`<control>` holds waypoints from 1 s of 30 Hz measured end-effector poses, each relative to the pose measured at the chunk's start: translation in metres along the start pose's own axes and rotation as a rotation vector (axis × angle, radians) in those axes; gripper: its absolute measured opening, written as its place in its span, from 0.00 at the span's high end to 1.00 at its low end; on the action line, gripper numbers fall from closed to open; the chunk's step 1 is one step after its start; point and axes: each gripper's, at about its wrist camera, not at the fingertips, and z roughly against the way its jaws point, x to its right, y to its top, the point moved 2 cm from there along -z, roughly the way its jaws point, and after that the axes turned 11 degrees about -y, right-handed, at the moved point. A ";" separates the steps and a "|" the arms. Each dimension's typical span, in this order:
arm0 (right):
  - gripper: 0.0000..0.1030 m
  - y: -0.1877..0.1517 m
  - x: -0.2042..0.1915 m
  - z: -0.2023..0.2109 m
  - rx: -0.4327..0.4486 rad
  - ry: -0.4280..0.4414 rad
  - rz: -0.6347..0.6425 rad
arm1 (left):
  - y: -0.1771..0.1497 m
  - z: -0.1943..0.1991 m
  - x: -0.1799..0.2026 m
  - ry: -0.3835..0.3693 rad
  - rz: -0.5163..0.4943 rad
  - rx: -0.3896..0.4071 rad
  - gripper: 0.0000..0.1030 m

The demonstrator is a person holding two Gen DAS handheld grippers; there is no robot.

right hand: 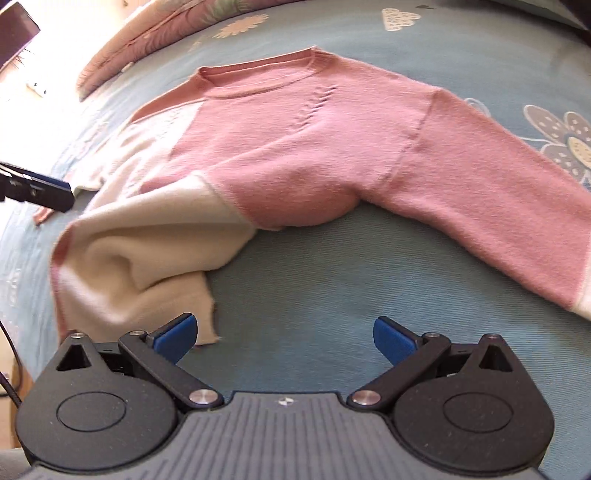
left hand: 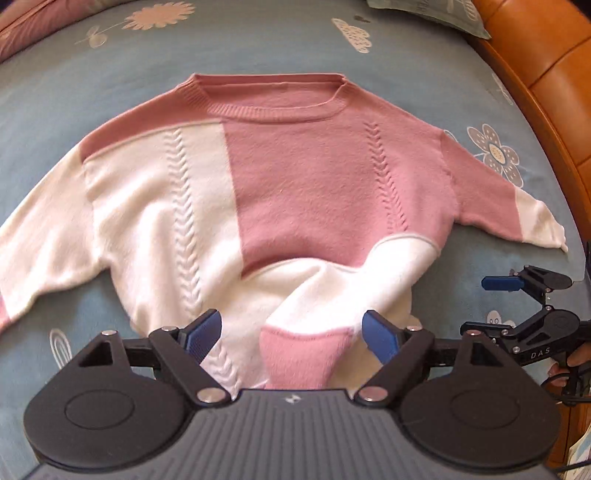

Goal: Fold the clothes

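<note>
Sweater (left hand: pixel 295 177): pink & cream knit, lay front-up on blue floral bedsheet (left hand: pixel 443 74), neckline far from cams, hem toward them.
Sleeves: both spread out to the sides; sleeve (right hand: pixel 498 206) on R side ran pink w/ cream cuff, flat on sheet. Other sleeve cream, reached edge of L wrist view.
Hem area: bunched & rumpled, not flat; cream lower panel (right hand: pixel 140 258) was heaped in a soft ridge w/ a corner turned over, pink strip showing at edge.
Left gripper (left hand: pixel 291 336): jaws wide, blue pads either side of the rumpled hem; cloth lay betw. pads, no pinch seen. Whether pads touched knit: can't tell.
Right gripper (right hand: pixel 284 338): jaws wide, nothing betw. them; over bare sheet just beside the cream corner. Also seen in L wrist view (left hand: pixel 532 295), off to R of hem, apart from sweater.
Surroundings: pillow (left hand: pixel 436 11) at far edge; brown padded headboard (left hand: pixel 546 74) on R; pink quilt (right hand: pixel 147 40) far L.
Progress (judgmt): no clean fold line visible; body mostly laid open, sleeves out. Lies as a garment spread for folding w/ hem disturbed, or as one w/ hem just let go mid-lift; pics don't settle which.
Left to do (judgmt): sleeves in, body folded; none of that showed done.
</note>
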 end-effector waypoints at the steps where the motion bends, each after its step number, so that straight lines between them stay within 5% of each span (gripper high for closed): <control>1: 0.00 0.000 -0.008 -0.001 -0.010 0.029 -0.016 | -0.009 0.001 -0.008 -0.002 0.035 0.010 0.19; 9: 0.00 -0.013 -0.046 -0.016 -0.063 0.220 -0.277 | -0.057 0.008 -0.086 -0.123 0.373 0.086 0.23; 13: 0.00 -0.017 -0.056 -0.030 -0.099 0.227 -0.348 | -0.068 0.009 -0.100 -0.173 0.391 0.101 0.23; 19: 0.00 -0.020 -0.061 -0.037 -0.066 0.200 -0.433 | -0.056 0.014 -0.090 -0.253 0.264 0.095 0.23; 27: 0.00 -0.036 -0.065 -0.033 0.059 0.178 -0.556 | -0.012 -0.001 -0.037 -0.267 -0.104 0.047 0.23; 30: 0.00 -0.036 -0.074 -0.030 0.041 0.143 -0.506 | -0.003 -0.002 -0.012 -0.259 -0.218 0.045 0.23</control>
